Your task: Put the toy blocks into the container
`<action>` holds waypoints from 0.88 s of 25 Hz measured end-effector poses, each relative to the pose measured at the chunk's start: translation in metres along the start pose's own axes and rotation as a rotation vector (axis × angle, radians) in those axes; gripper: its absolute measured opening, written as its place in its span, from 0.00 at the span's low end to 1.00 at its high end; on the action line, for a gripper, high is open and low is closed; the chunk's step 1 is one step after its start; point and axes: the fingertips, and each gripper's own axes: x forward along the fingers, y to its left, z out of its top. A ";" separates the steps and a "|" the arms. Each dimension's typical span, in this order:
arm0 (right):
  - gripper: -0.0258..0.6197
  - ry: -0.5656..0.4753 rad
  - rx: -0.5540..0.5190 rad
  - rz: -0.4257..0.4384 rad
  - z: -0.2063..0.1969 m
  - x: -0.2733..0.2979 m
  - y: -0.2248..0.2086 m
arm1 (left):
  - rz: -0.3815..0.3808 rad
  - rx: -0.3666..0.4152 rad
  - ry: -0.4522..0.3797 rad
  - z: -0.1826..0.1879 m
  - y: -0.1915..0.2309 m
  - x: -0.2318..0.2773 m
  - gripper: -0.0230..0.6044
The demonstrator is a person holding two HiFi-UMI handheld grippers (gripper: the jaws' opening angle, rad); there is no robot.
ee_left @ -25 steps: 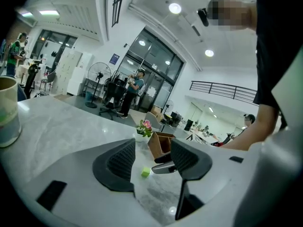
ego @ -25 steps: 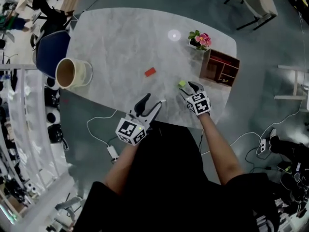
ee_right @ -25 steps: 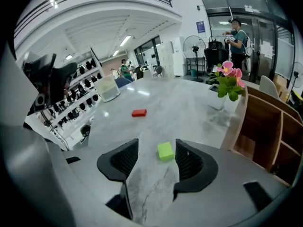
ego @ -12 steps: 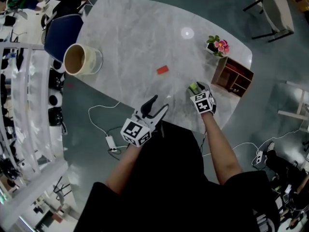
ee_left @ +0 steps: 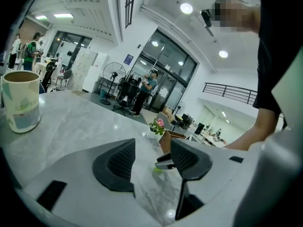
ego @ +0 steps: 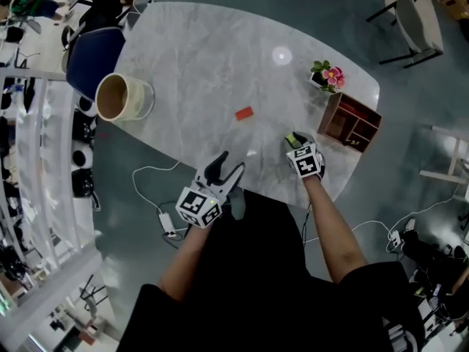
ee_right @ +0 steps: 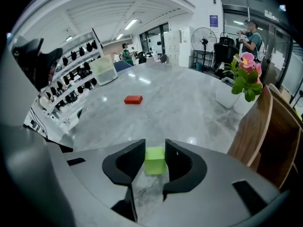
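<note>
Right gripper (ee_right: 155, 150), jaws just closing, clamps the green block (ee_right: 155, 165) near a flowerpot (ee_right: 227, 96); left gripper (ee_left: 152, 157) gapes empty. The red block (ee_right: 133, 99) shows in the right gripper view, not the left.

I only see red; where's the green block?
Head view, right side: the green block lies between the right gripper's jaws, which have just been closing, near the wooden box.

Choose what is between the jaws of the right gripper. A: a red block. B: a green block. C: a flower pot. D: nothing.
B: the jaws of the right gripper, which have just been closing, touch both sides of the green block in its own view.
</note>
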 end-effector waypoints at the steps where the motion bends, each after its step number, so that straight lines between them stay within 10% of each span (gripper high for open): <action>1: 0.17 -0.018 0.002 -0.003 0.006 -0.004 0.000 | -0.001 -0.003 -0.004 0.002 0.003 -0.001 0.37; 2: 0.04 -0.036 0.000 -0.009 0.012 -0.009 -0.001 | -0.004 -0.004 -0.009 0.004 0.004 -0.001 0.37; 13: 0.05 -0.006 0.016 -0.098 0.009 -0.014 0.000 | -0.033 0.021 -0.028 0.009 0.027 -0.043 0.37; 22: 0.32 0.086 -0.048 -0.046 -0.019 0.000 0.013 | -0.004 0.001 -0.054 0.008 0.029 -0.060 0.37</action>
